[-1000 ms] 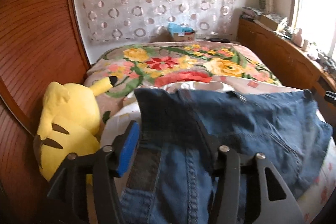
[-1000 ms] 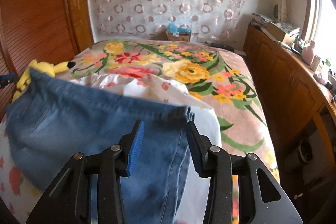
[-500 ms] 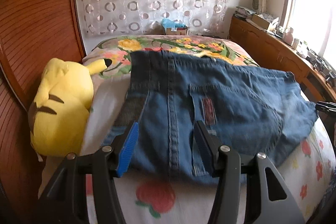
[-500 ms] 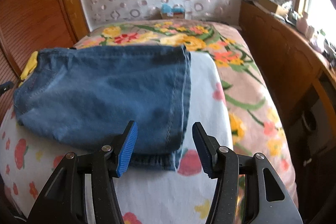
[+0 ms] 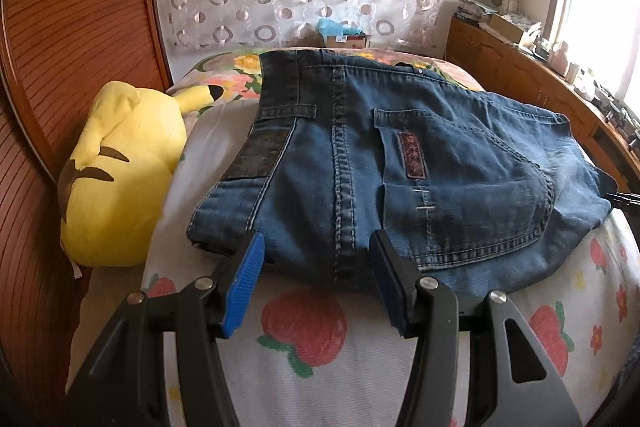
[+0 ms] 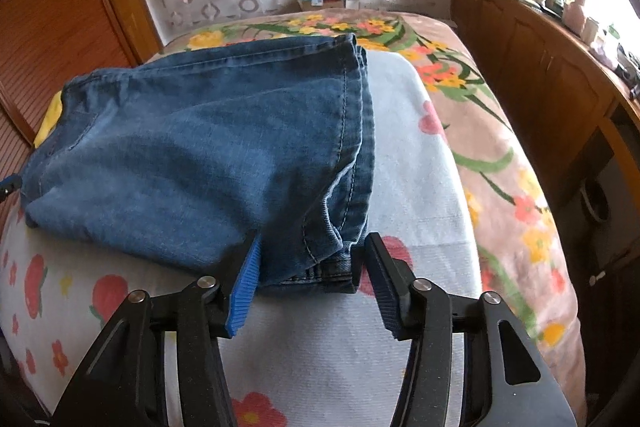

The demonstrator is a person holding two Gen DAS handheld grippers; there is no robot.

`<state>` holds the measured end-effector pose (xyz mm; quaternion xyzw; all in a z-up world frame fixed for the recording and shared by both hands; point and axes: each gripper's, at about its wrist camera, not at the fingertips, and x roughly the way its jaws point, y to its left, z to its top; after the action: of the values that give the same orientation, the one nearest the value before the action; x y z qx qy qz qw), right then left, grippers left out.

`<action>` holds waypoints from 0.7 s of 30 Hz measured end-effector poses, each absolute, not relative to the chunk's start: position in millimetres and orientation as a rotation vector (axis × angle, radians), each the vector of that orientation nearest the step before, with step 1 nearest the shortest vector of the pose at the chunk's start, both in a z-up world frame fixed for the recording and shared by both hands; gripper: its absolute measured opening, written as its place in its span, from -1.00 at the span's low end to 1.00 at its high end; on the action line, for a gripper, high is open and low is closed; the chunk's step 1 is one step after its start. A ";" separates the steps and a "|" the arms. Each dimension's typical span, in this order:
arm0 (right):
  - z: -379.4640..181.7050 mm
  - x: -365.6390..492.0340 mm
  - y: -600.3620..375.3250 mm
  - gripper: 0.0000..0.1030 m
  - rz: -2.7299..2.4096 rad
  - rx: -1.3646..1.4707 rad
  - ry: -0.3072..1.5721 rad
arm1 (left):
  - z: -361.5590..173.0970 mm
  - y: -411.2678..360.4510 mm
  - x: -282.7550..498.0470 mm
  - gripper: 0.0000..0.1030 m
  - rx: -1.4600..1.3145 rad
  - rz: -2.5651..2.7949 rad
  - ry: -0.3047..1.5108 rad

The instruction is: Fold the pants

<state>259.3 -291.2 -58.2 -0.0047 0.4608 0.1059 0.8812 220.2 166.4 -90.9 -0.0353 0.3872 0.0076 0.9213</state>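
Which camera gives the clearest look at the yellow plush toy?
The left wrist view: the yellow plush toy lies whole beside the jeans, ear and stripes visible. The right wrist view shows only a yellow sliver behind the denim.

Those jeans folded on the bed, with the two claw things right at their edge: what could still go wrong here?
The right gripper has the jeans hem corner between its closing fingers; pulling away could drag the stacked layers apart. The left gripper stands open at the near fold, so a nudge might rumple it. The yellow plush toy lies close beside the waistband, so sliding the jeans that way could push it against them.
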 end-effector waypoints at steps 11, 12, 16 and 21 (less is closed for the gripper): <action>-66.2 253.4 -288.4 -0.33 0.211 -0.060 0.902 | -83.4 187.4 217.2 0.04 -0.076 0.088 0.780; -66.2 252.7 -289.1 -0.33 0.212 -0.058 0.900 | -83.5 192.2 219.0 0.04 -0.083 0.097 0.782; -66.2 252.9 -290.1 -0.33 0.215 -0.054 0.900 | -87.8 209.1 226.8 0.04 -0.097 0.144 0.794; -66.3 253.0 -290.2 -0.33 0.215 -0.054 0.900 | -90.2 225.1 232.4 0.05 -0.154 0.153 0.789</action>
<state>253.0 -290.2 -66.3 -0.0261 0.4340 0.1036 0.8946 232.4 225.1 -90.2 -0.0749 0.3838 0.0742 0.9174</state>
